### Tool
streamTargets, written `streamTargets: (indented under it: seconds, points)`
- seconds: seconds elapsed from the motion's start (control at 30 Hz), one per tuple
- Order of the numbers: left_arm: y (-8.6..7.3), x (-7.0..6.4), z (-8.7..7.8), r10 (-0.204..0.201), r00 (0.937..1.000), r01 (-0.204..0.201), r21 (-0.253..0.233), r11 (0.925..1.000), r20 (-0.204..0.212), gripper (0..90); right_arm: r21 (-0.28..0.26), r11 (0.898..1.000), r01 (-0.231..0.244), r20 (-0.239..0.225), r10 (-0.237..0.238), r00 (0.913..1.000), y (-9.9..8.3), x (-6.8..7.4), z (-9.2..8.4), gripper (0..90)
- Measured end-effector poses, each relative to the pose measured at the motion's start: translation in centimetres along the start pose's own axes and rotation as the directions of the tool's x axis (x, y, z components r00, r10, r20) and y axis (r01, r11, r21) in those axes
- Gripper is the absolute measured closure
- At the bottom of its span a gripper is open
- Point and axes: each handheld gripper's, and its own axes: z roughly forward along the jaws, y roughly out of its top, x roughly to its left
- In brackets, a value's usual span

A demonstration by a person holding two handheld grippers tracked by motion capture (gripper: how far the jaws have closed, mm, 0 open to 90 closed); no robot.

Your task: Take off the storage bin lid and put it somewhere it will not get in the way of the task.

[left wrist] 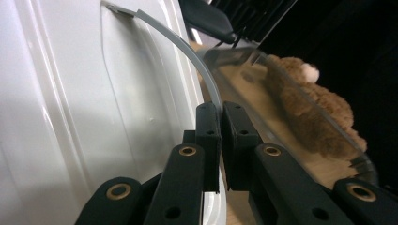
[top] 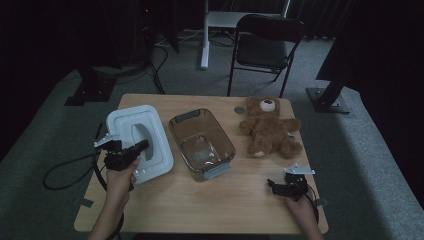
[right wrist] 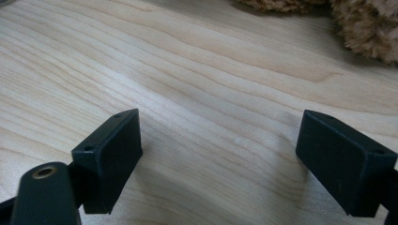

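Left jaws: your left gripper (left wrist: pixel 220 115) is clenched on the thin grey handle (left wrist: pixel 187 51) of the white lid (left wrist: pixel 61 103); the strap arcs up from the pads to its anchor on the lid.
Lid: it lies flat at the table's left side (top: pixel 140 142), just beside the clear plastic container (top: pixel 201 142).
Left hand: your hand (top: pixel 120 175) comes in from the near edge, the gripper (top: pixel 131 151) over the lid's near half.
Right jaws: your right gripper (right wrist: pixel 220 159) is released, pads wide apart with bare wooden table (right wrist: pixel 211 84) between them.
Right gripper's place: near the table's right front corner (top: pixel 281 186), well apart from the lid.
Teddy bear: the brown teddy bear (top: pixel 269 127) lies right of the container, beyond your right gripper.
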Motion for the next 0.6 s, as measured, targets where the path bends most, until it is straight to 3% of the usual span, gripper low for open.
streamTargets:
  seconds: [0.2,0.43,0.6]
  points:
    - [-1.2,0.8,1.0,-0.027,0.9996,0.027,0.033,0.9991,0.003,87.1,0.000,1.000,0.000,0.000,0.000,1.0000,0.0,0.0,0.0,13.8]
    - [-2.7,2.1,2.3,-0.093,0.9954,0.090,0.075,0.9931,0.025,87.1,0.000,1.000,0.000,0.000,0.000,1.0000,0.0,0.0,0.0,13.8]
    - [-3.3,3.3,3.0,-0.169,0.9839,0.164,0.092,0.9822,0.057,86.9,0.000,1.000,0.000,0.000,0.000,1.0000,0.0,0.0,0.0,13.8]
